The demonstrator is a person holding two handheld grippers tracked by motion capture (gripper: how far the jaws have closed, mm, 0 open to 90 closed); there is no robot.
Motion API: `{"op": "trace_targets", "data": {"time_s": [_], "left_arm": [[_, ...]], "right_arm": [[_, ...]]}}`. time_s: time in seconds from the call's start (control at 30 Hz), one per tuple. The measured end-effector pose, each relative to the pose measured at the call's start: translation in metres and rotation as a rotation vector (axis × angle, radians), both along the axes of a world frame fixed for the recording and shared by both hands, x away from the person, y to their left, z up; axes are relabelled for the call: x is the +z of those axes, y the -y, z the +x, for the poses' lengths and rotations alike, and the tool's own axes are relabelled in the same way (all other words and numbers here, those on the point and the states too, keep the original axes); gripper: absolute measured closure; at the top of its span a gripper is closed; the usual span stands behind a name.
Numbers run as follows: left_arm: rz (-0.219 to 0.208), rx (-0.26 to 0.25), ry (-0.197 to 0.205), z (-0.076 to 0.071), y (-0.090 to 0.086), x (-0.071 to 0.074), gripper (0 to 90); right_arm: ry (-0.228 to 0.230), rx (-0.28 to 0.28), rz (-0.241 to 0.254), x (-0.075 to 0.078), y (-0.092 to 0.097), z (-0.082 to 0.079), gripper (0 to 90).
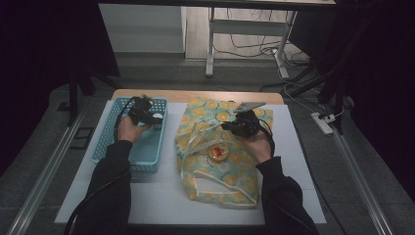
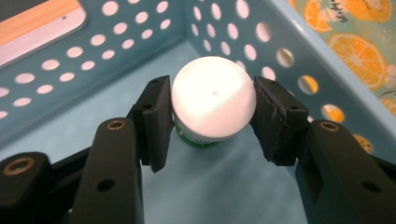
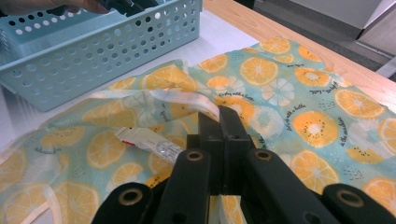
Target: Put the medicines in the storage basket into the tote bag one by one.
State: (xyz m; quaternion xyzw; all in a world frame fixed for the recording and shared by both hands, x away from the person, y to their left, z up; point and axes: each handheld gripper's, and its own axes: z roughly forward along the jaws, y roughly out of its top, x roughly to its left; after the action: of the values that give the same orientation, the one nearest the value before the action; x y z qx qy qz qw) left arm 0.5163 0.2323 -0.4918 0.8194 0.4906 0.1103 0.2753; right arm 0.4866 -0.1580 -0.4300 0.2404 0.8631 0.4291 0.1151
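A small jar with a white lid (image 2: pixel 212 95) and a green label stands on the floor of a light blue perforated basket (image 2: pixel 70 70). My left gripper (image 2: pixel 214 93) reaches down into the basket (image 1: pixel 129 166), and its pads (image 2: pixel 159 112) press both sides of the lid. To the right lies a fabric bag (image 1: pixel 220 181) printed with orange slices. My right gripper (image 3: pixel 219 116) is shut on the bag's pale rim strip, near the bag's (image 3: pixel 303 93) opening. A round yellow and red item (image 1: pixel 219 153) and a red and white packet (image 3: pixel 149 142) lie at the opening.
Basket and bag rest on a white board (image 1: pixel 161 200) over a wooden tabletop (image 1: pixel 195 94). The left gripper (image 1: pixel 147 113) and right gripper (image 1: pixel 235 126) are well apart. Beyond the table stand metal table legs (image 1: pixel 209 44), with loose cables and a power strip (image 1: pixel 323 122) on the floor.
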Motion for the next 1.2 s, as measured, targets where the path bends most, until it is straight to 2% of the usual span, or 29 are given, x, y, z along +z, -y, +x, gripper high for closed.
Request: {"op": "trace_targets", "data": {"time_s": [0.2, 0.53, 0.87, 1.2], "left_arm": [[-0.02, 0.025, -0.002, -0.004, -0.005, 0.005, 50.4], [-0.043, 0.026, 0.038, -0.02, -0.017, 0.026, 50.5], [-0.074, -0.012, 0.061, -0.038, -0.017, 0.045, 50.5], [-0.085, -0.077, 0.069, -0.057, -0.005, 0.059, 50.5]], "right_arm": [[-0.001, -0.001, 0.002, 0.0, 0.0, 0.0, 89.9], [0.001, 0.003, 0.0, 0.0, -0.002, -0.001, 89.8], [0.001, 0.006, 0.0, -0.001, -0.004, -0.001, 89.9], [0.003, 0.006, -0.001, -0.001, -0.004, -0.002, 89.9]]}}
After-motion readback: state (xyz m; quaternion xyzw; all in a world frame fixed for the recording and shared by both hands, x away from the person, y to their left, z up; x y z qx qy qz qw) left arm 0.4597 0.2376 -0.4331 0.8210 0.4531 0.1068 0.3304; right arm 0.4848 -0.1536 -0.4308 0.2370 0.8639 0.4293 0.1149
